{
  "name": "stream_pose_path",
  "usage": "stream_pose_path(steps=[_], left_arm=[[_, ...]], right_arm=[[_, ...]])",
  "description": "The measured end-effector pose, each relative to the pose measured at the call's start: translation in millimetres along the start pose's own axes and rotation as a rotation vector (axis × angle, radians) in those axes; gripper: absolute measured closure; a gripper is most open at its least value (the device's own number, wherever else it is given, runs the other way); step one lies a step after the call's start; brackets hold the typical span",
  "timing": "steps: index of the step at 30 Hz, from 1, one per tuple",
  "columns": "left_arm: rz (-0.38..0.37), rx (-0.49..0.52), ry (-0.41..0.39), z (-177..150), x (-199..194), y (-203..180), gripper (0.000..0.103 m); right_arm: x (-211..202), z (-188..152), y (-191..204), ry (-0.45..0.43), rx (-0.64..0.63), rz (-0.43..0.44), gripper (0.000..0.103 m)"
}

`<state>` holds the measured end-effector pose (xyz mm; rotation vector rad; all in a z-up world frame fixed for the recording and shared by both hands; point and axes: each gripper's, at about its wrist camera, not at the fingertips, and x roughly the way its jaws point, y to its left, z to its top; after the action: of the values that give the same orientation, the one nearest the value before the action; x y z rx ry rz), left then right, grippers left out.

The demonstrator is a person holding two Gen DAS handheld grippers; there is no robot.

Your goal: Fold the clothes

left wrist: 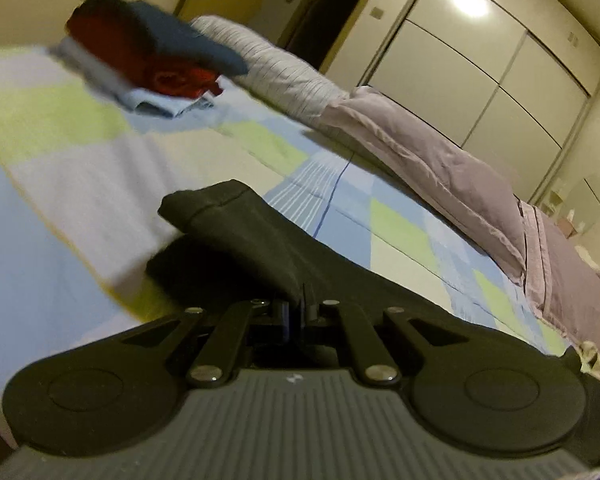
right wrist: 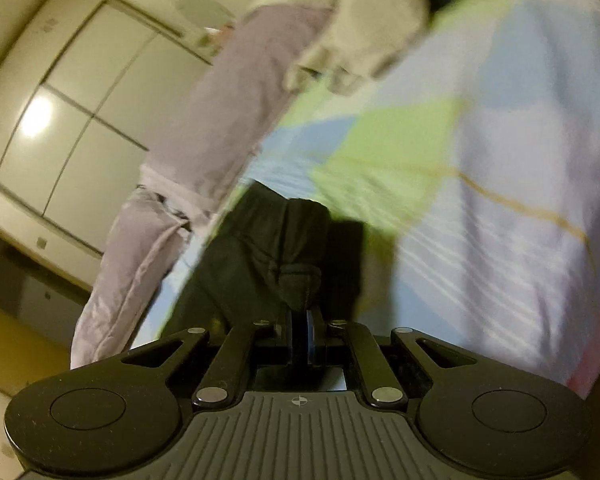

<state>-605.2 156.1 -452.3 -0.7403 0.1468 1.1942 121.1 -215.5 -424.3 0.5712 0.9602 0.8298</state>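
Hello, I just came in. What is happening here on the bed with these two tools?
A person is folding laundry on a bed with a blue, green and white checked bedspread, holding a gripper in each hand. The left gripper and the right gripper each have their jaws shut on an edge of the same black fabric garment, which is partly lifted off the bedspread. Further back lies a small pile of red, dark blue and light blue clothes, and mauve pillows line the far side.

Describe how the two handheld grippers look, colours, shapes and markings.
Both the left gripper and right gripper are matte black, with two round discs, silver-riveted link bars and a grey ribbed base plate. The right gripper's pads look blue. No sleeves or cables show.
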Motion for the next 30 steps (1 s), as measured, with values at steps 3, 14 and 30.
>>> stream_pose_path(steps=[3, 14, 30], left_arm=[[0.014, -0.003, 0.017, -10, 9, 5, 0.098], [-0.034, -0.269, 0.010, 8, 11, 39, 0.085], [-0.050, -0.097, -0.028, 10, 1, 34, 0.099]], right_arm=[[11, -2, -4, 0.031, -0.011, -0.049, 0.098], [15, -5, -12, 0.033, 0.023, -0.034, 0.062], [13, 3, -5, -0.006, 0.028, -0.030, 0.092]])
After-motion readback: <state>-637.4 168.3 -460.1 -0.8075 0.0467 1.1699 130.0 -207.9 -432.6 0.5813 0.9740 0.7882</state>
